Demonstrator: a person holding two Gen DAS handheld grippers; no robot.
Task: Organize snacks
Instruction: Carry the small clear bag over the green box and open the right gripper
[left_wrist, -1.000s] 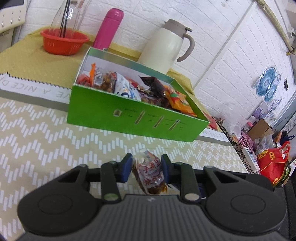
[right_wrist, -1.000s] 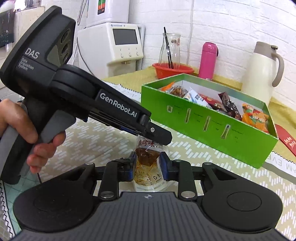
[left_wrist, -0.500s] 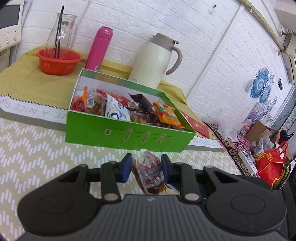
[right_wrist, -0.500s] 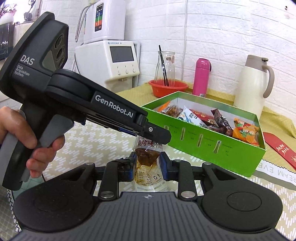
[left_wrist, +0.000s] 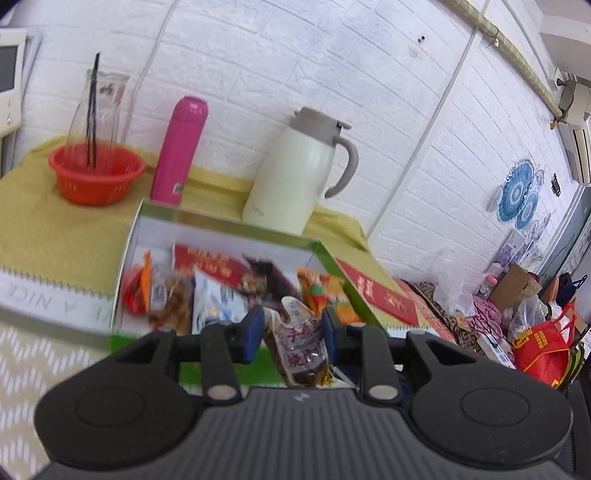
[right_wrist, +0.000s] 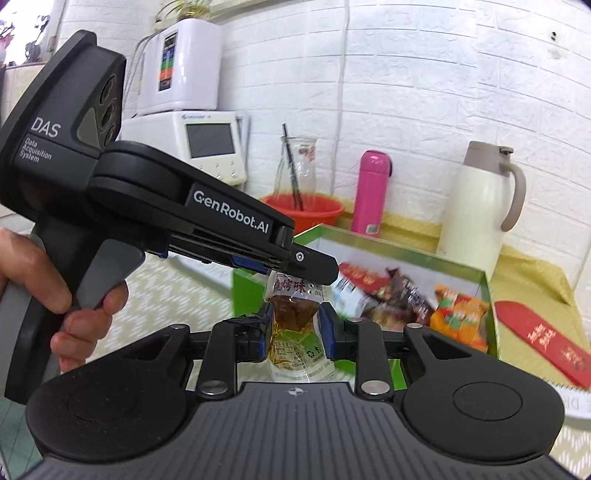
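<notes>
My left gripper is shut on a clear snack packet with red characters and brown contents. It hangs just before the near wall of the green box, which holds several snack packets. My right gripper is shut on a second clear packet of brown snack, in front of the green box. In the right wrist view the left gripper shows side-on, held by a person's hand. Its finger lies across the top of that packet. I cannot tell whether they touch.
Behind the box stand an orange basket with a glass carafe, a pink bottle and a cream jug against the brick wall. A red envelope lies right of the box. White appliances stand back left.
Both grippers have risen and come closer to the green box, so I look more into it. Each packet stays gripped as before.
</notes>
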